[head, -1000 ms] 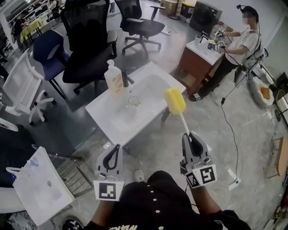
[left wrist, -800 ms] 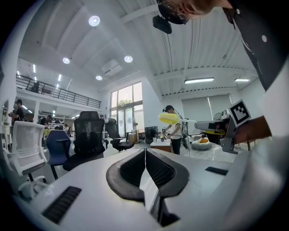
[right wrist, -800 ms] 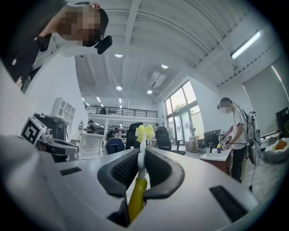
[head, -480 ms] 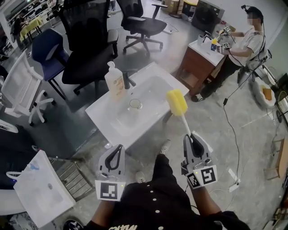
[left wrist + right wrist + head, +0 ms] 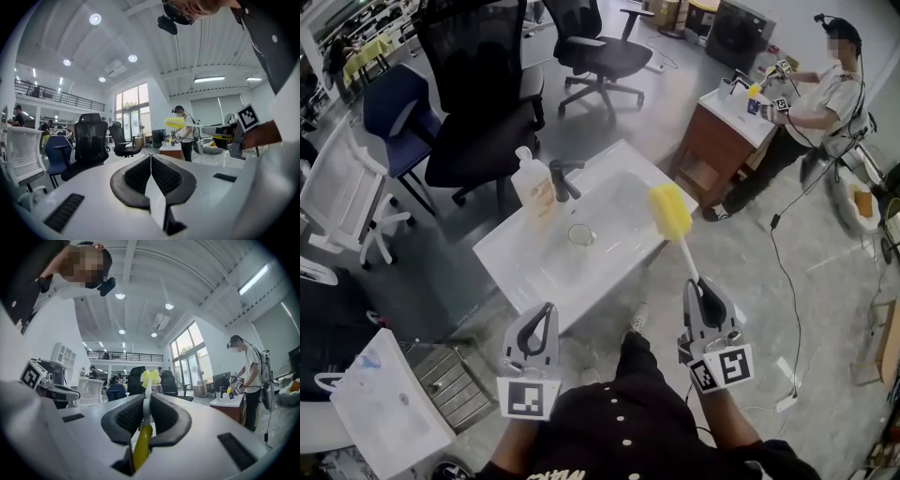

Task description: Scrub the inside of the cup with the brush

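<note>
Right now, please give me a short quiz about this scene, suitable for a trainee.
1. True or false: the left tongs hold the brush.
2. Where is the cup? A) in the sink basin B) in the left tongs C) in the right tongs
3. Fill in: the soap bottle stands beside the ____.
Key: 1 false, the right tongs hold it; 2 A; 3 faucet.

From the head, looking steeply down on the near white sink (image 5: 499, 249); from the left gripper (image 5: 547, 309) and right gripper (image 5: 697, 286), low and level along their jaws; all sharing the far black chair (image 5: 483, 103) and far-right person (image 5: 825, 89).
</note>
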A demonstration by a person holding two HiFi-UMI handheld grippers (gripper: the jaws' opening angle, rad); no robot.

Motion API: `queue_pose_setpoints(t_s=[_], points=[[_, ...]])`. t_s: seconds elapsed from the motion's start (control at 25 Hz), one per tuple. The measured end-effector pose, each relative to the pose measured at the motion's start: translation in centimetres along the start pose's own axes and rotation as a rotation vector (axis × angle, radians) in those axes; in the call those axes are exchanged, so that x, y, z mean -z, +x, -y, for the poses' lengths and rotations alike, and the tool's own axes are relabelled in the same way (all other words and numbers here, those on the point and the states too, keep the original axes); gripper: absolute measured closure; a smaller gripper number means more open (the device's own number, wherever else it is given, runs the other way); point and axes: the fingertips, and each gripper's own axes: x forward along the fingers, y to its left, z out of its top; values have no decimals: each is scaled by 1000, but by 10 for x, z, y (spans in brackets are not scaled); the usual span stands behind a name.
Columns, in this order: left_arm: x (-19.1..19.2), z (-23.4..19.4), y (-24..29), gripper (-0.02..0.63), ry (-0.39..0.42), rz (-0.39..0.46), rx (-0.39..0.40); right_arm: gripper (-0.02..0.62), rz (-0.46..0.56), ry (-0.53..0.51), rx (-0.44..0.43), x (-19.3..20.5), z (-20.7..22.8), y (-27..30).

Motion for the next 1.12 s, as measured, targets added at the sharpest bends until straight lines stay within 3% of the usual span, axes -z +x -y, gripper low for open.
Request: queue_pose_setpoints(t_s=[0.88, 1.12], points=[[-43, 2, 213, 578, 1, 11, -78, 546, 6, -11, -93, -22, 164, 162], [-37, -2, 252, 578, -23, -9, -171, 546, -19, -1, -186, -11, 193, 208]])
